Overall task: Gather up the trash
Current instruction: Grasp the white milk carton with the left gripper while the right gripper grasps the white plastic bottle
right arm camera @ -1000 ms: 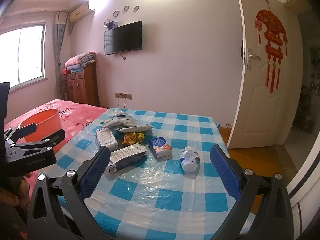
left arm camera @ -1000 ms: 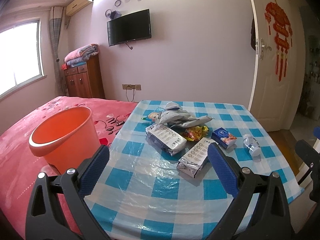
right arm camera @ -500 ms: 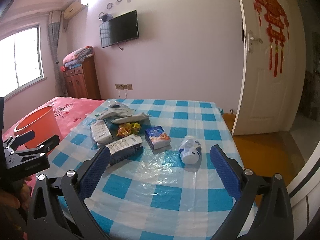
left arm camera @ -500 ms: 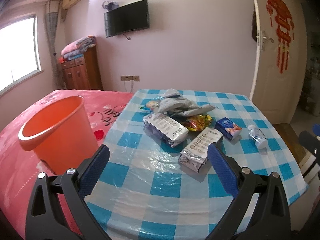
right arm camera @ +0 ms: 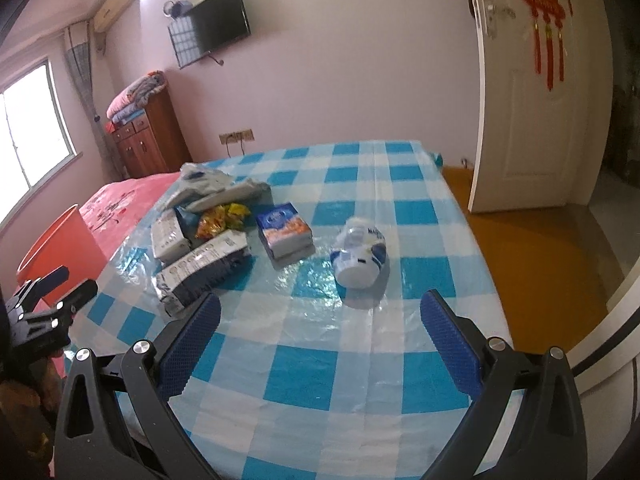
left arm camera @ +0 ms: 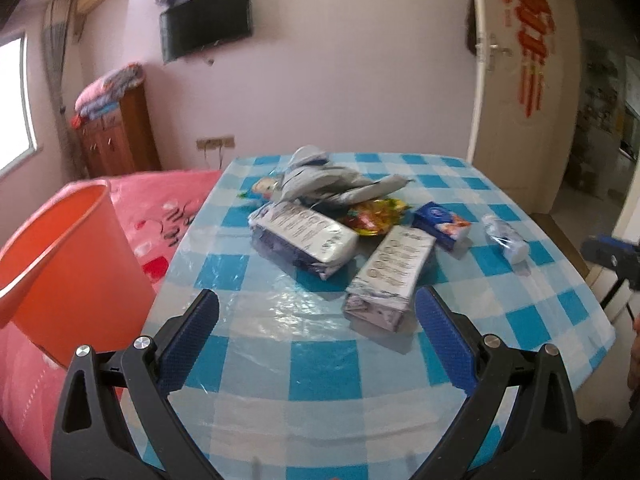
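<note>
Both your claws are wide open with nothing in them, so no grab has started yet. Your left claw (left arm camera: 318,332) has the nearest white printed pack (left arm camera: 390,276) just ahead and a bit to its right, almost at the right finger's tip. Its long axis runs away from you, leaning slightly right, so the jaws already straddle its short width if you slide right a touch. A second white pack (left arm camera: 304,240) lies further ahead, angled the other way, with the crumpled grey bag (left arm camera: 332,180) and a yellow snack wrapper (left arm camera: 374,216) beyond it. Your right claw (right arm camera: 320,330) is the closer one for the tipped-over white-and-blue bottle (right arm camera: 359,258): it sits dead ahead between the fingers, lying on its side with its white cap end pointing back at you. The small blue tissue pack (right arm camera: 283,232) is ahead-left of that claw, just beside the bottle but not touching it. All of it sits on the checked worktop (right arm camera: 400,208). The orange bucket (left arm camera: 60,264) stands on the pink bed (left arm camera: 160,200), off to the left of your left claw, and what you can see of its inside looks empty, though the bottom is hidden. I'd guess left-side stuff goes first, since that arm is beside the bucket.
</note>
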